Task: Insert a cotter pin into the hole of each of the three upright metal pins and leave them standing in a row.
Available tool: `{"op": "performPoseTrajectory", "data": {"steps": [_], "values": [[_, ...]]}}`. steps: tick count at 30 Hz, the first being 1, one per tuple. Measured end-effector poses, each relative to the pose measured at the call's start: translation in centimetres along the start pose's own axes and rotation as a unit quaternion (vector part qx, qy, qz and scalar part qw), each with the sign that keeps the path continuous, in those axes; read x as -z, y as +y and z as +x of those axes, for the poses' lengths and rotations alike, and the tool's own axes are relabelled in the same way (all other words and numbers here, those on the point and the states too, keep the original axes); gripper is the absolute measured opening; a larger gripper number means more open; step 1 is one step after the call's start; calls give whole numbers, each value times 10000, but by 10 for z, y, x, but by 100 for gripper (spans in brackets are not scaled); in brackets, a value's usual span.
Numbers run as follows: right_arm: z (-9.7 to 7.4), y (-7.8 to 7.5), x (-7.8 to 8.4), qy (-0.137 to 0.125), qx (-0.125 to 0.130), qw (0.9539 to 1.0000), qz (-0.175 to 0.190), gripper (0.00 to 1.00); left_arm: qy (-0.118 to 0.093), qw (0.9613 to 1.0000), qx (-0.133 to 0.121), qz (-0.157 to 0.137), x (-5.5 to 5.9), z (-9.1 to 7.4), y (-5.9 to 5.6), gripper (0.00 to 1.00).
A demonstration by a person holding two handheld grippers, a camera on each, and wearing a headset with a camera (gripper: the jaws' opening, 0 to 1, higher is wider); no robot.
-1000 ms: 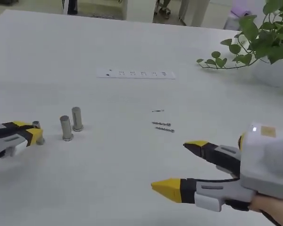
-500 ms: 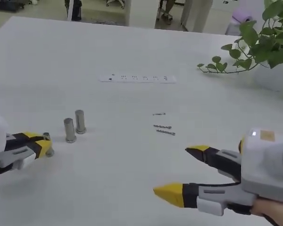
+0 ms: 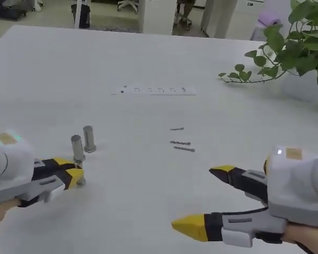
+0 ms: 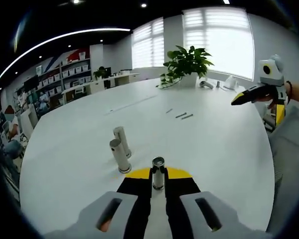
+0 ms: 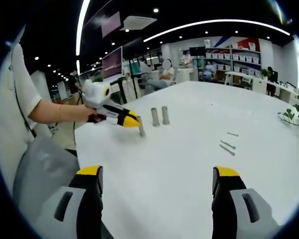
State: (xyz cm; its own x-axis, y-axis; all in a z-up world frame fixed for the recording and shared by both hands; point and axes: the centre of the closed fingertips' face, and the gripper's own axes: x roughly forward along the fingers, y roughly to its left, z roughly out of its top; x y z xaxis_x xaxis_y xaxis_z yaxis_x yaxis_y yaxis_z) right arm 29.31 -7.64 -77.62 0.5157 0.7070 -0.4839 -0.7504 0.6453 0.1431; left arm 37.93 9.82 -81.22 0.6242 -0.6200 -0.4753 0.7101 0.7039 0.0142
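Observation:
Two steel pins (image 3: 77, 148) (image 3: 88, 138) stand upright close together, left of the table's middle. My left gripper (image 3: 76, 175) is just in front of them, shut on a third pin (image 4: 158, 173), which stands upright between its yellow-tipped jaws. Three thin cotter pins (image 3: 180, 143) lie loose on the table to the right of the pins. My right gripper (image 3: 204, 198) hovers near the front right, jaws wide apart with nothing between them. From the right gripper view, the left gripper (image 5: 114, 117) holds its pin (image 5: 141, 127) in front of the standing pair (image 5: 160, 116).
A white power strip (image 3: 153, 90) lies flat farther back at the centre. A potted plant (image 3: 302, 47) stands at the back right corner. The white table (image 3: 148, 206) stretches bare between the grippers. Chairs and shelves lie beyond the far edge.
My left gripper has carried its pin to the right, from left of the standing pair to just in front of them. The right gripper stays open in much the same place.

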Motion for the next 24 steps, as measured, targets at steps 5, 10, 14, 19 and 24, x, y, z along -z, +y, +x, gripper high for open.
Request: {"op": "performPoseTrajectory", "data": {"steps": [5,10,14,19,24], "values": [[-2,2,2,14,-44,10000,28,94,-53,9995,307,50,-3,6,-19,7],[-4,3,3,18,-58,10000,39,94,-89,9982,576,133,-6,13,-35,7],[-5,3,4,8,-66,10000,57,94,-117,9964,811,239,-9,18,-48,7],[-7,4,7,27,-83,9999,80,94,-178,9937,1066,308,-13,22,-60,7],[-8,3,8,39,-88,9999,93,94,-167,9909,1252,468,-16,28,-71,7]]}}
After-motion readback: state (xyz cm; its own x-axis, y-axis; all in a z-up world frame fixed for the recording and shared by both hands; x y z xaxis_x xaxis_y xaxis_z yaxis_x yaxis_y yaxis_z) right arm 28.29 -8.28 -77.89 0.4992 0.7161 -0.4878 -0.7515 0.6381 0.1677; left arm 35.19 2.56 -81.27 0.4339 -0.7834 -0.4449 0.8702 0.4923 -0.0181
